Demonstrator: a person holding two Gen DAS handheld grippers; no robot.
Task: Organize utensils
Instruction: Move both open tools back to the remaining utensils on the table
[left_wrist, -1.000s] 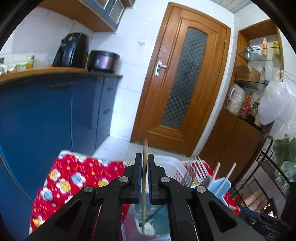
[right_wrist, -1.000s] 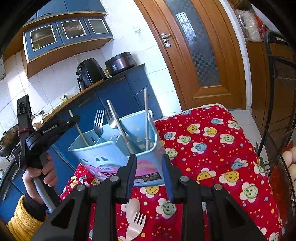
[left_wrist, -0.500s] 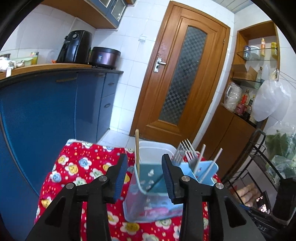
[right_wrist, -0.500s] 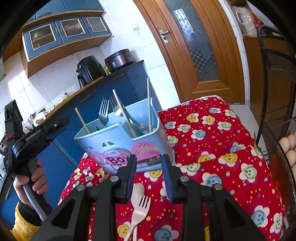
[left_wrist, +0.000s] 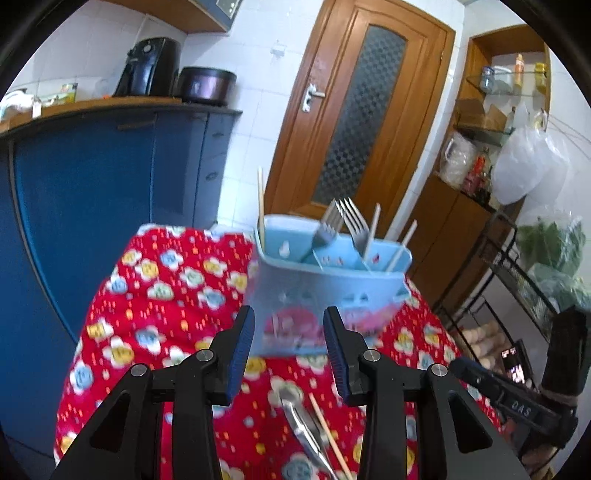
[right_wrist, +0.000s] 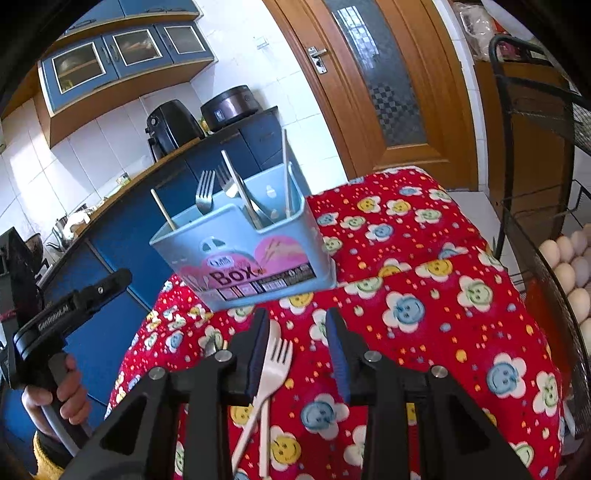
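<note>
Through my left wrist camera, the left gripper tilts downward toward the red flowered cloth, its jaws newly parted and empty; the blue utensil box stands just beyond, and a metal spoon lies below beside a chopstick. In the right wrist view, my right gripper (also pitched down) has just widened slightly, fingers apart over a pale plastic fork without pinching it.
</note>
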